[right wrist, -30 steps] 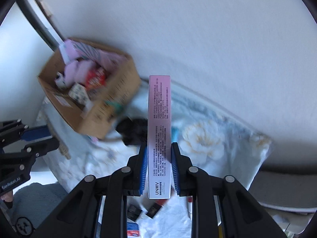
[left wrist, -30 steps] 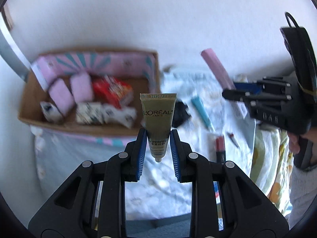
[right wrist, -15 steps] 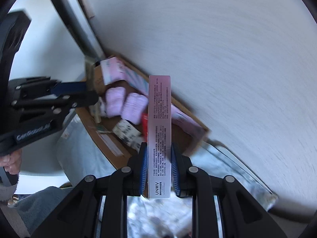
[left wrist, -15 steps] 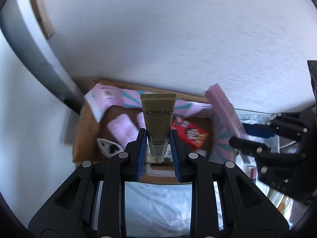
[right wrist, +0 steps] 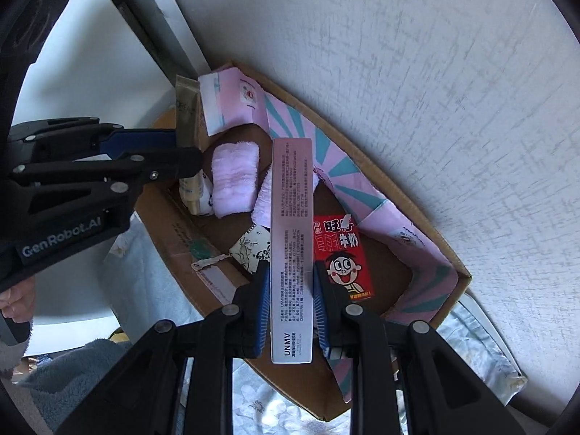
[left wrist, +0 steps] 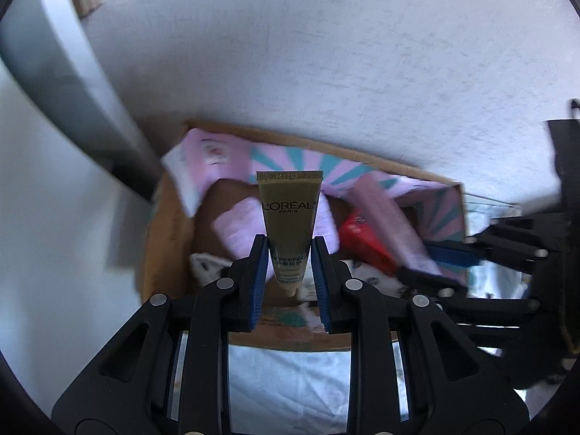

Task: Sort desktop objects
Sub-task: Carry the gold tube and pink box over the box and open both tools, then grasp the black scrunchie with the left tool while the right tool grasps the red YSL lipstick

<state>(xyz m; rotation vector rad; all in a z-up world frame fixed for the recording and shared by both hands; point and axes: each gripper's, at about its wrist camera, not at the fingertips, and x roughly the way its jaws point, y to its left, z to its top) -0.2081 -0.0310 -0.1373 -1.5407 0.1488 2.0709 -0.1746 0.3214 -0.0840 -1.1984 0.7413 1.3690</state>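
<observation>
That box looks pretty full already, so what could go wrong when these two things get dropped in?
The left gripper is opening around the tube, near the box edge; it might fall outside. The long carton in the right gripper could land propped on the towels or red pack. The grippers work close together and might bump.

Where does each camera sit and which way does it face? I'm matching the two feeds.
Left wrist: on the left gripper, facing down into the cardboard box; its jaws are opening around the gold tube.
Right wrist: on the right gripper, over the same box, clamping the pink carton; a hand shows.
Shared: box, tube, carton, both grippers.
</observation>
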